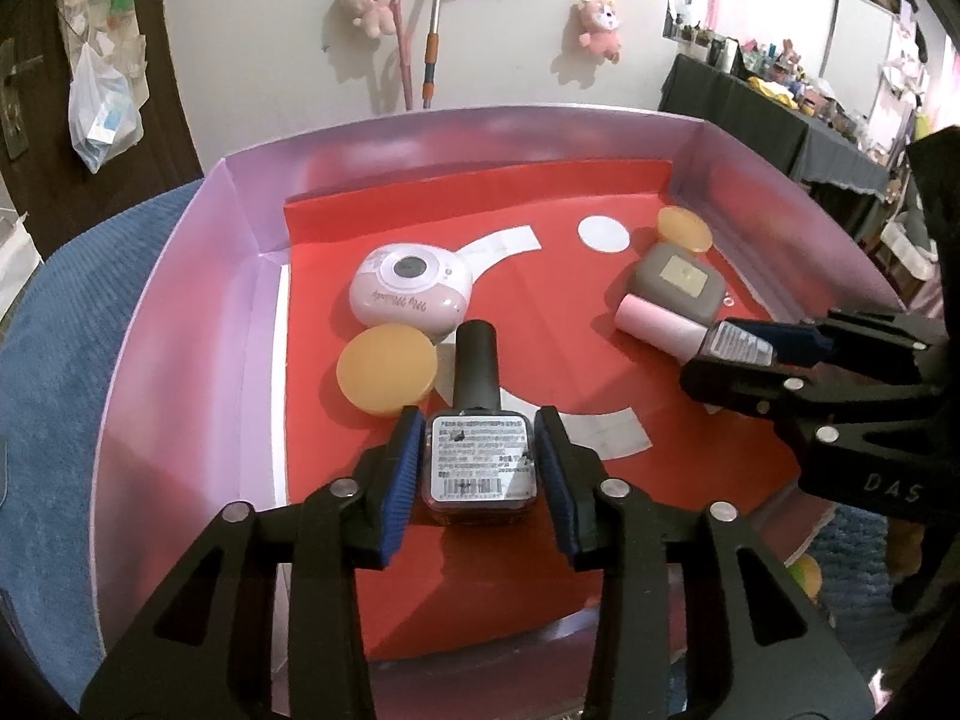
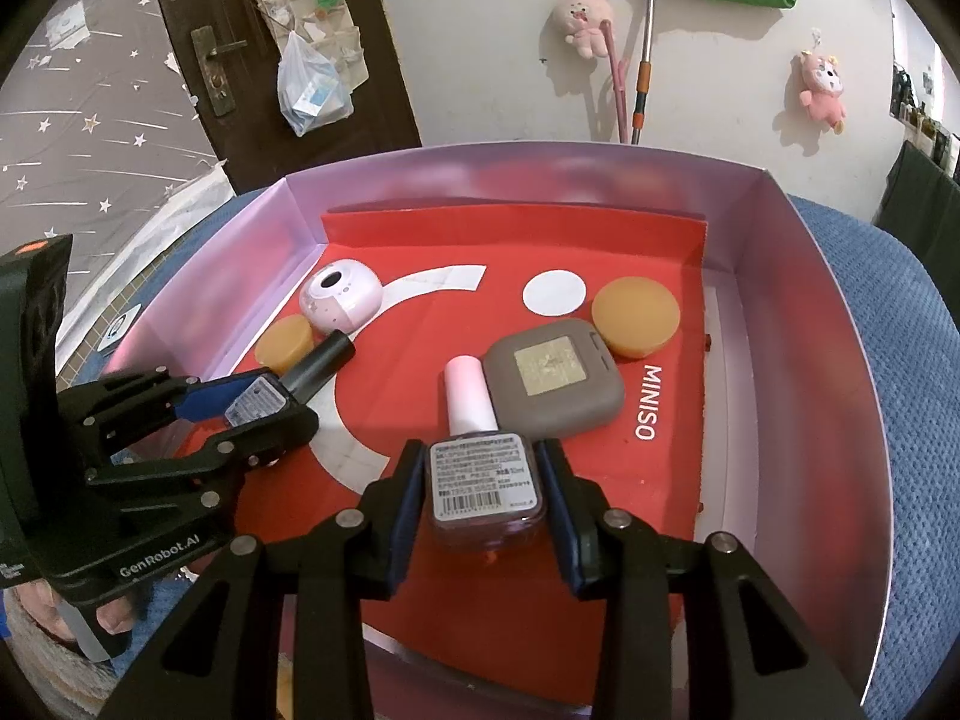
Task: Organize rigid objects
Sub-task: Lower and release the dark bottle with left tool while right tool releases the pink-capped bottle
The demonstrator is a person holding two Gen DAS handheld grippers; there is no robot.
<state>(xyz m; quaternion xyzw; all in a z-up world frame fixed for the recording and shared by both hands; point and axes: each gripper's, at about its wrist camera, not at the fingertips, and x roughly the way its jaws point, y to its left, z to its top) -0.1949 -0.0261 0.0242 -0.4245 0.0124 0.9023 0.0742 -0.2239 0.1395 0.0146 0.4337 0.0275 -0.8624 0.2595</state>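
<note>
A dark nail-polish bottle with a black cap (image 1: 477, 378) lies on the red liner between the blue pads of my left gripper (image 1: 478, 474). The pads stand a sliver off its glass sides, so the gripper is open. A second bottle with a pink cap (image 2: 470, 399) lies the same way inside my right gripper (image 2: 485, 480), which is also open with narrow gaps. Each gripper shows in the other's view: the left gripper (image 2: 264, 414) at the left, the right gripper (image 1: 732, 354) at the right.
All of this sits in a lilac box (image 1: 198, 300) with raised walls on a blue cloth. Inside are a pink round case (image 1: 408, 291), an orange disc (image 1: 387, 369) beside it, a grey compact (image 2: 552, 387) and another orange disc (image 2: 636, 315).
</note>
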